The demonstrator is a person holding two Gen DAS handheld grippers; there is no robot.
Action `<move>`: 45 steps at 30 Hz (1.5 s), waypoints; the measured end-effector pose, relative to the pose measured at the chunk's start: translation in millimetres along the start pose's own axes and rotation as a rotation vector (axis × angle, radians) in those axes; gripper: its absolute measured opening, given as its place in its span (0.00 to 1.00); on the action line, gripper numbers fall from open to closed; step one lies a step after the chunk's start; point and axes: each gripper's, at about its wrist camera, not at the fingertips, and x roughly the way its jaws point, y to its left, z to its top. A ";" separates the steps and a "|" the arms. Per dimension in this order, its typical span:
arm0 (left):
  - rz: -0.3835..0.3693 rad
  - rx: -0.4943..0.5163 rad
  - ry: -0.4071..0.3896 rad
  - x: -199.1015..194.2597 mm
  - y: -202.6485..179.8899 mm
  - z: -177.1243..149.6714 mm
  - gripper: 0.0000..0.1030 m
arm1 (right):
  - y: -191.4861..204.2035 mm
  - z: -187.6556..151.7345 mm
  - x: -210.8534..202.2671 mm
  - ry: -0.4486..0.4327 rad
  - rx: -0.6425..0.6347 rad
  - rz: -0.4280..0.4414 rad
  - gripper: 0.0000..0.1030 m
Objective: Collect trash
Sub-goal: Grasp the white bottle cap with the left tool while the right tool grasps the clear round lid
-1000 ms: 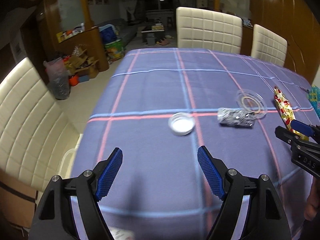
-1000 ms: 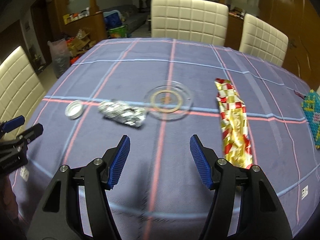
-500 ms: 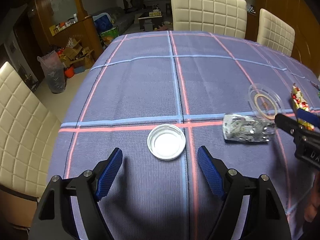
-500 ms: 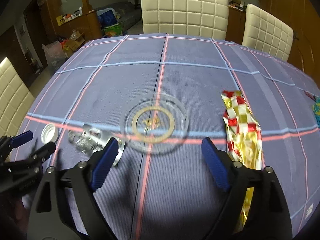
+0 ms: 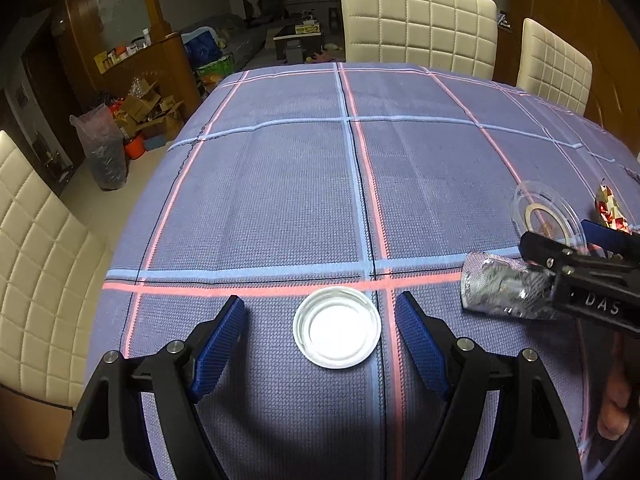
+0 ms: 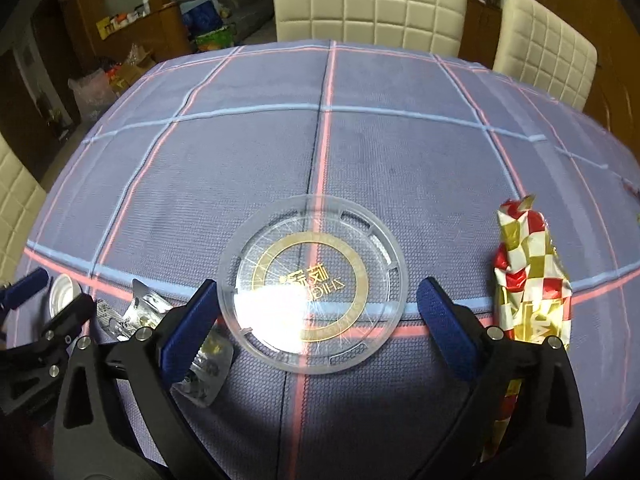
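On the plaid-clothed tabletop (image 5: 280, 200), ringed by cream chairs (image 5: 418, 20), both tongs have closed in on the trash since a second ago. The left gripper (image 5: 320, 330) now stands wide apart astride the small white lid (image 5: 337, 326) near the left edge, touching nothing. The right gripper (image 6: 318, 308), equally spread and empty, brackets the clear plastic disc (image 6: 312, 284), with the crumpled foil wrapper (image 6: 204, 364) under its left finger and the red-gold wrapper (image 6: 528, 276) toward the right edge.
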 end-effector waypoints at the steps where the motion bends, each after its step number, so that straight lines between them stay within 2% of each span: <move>1: -0.002 0.000 -0.002 -0.2 0.6 0.3 0.73 | 0.3 0.1 -0.9 -0.003 -0.004 -0.007 0.85; 2: -0.005 0.000 -0.004 -0.5 1.2 0.2 0.72 | 1.2 -0.8 -3.2 -0.005 -0.010 -0.005 0.85; 3: -0.022 -0.001 -0.004 -1.1 1.3 0.3 0.65 | 1.8 -1.9 -4.6 -0.002 -0.009 0.007 0.85; 4: -0.037 -0.001 -0.006 -2.8 0.8 -0.2 0.51 | 1.3 -2.7 -5.5 -0.001 -0.004 0.013 0.84; 6: -0.037 0.008 -0.005 -6.4 -1.1 -0.7 0.38 | 3.2 -6.4 -10.6 -0.009 -0.004 0.007 0.84; 14: -0.047 0.015 -0.025 -24.8 -2.9 -9.6 0.38 | 5.1 -20.2 -33.4 -0.044 -0.022 -0.002 0.84; 27: -0.053 0.020 -0.088 -84.2 0.6 -42.5 0.38 | 8.4 -60.7 -94.2 -0.090 -0.041 0.015 0.84; 38: -0.036 -0.010 -0.162 -139.8 24.4 -76.3 0.38 | 62.0 -102.6 -149.9 -0.148 -0.153 0.057 0.84; 45: -0.010 -0.040 -0.200 -166.0 50.0 -91.6 0.38 | 93.4 -113.4 -178.2 -0.192 -0.217 0.073 0.84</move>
